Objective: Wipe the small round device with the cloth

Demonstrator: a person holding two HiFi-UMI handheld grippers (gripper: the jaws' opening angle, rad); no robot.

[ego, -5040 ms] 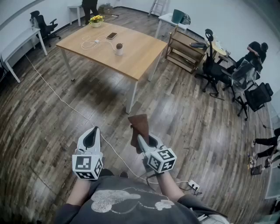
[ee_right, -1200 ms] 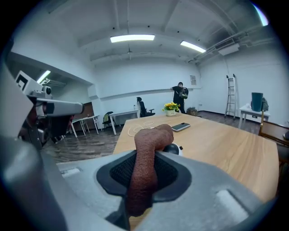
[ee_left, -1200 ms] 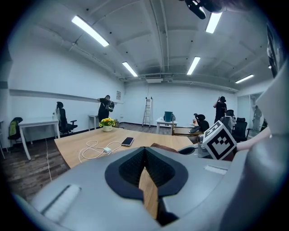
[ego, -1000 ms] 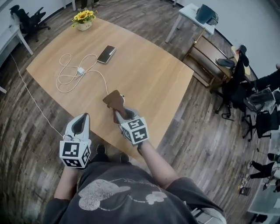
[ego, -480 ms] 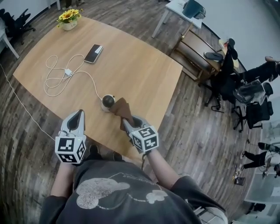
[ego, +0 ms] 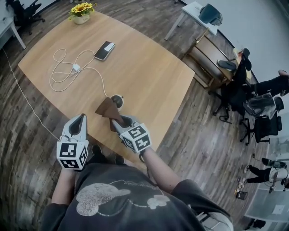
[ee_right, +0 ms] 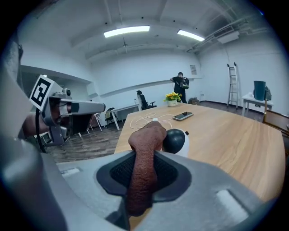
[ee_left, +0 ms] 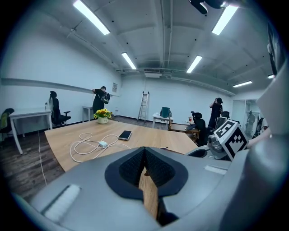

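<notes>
The small round device [ego: 117, 99], a dark ball in a white base, stands near the front edge of the wooden table [ego: 149, 76]. In the right gripper view the device [ee_right: 175, 140] sits just beyond the jaws. My right gripper [ego: 116, 123] is shut on a brown cloth [ego: 107, 109], and that cloth [ee_right: 144, 167] stands up between the jaws, its top beside the device. My left gripper [ego: 78, 124] hangs to the left over the table's edge, shut with nothing in it; the left gripper view shows its jaws [ee_left: 145, 168] closed together.
A phone [ego: 104, 49], a white cable with a charger [ego: 67, 72] and a pot of yellow flowers [ego: 81, 11] lie farther back on the table. A wooden shelf [ego: 214, 58], office chairs [ego: 257, 117] and seated people are off to the right.
The right gripper with the cloth has shifted left, so the cloth now lies left of the device instead of right of it. The left gripper has stayed put.
</notes>
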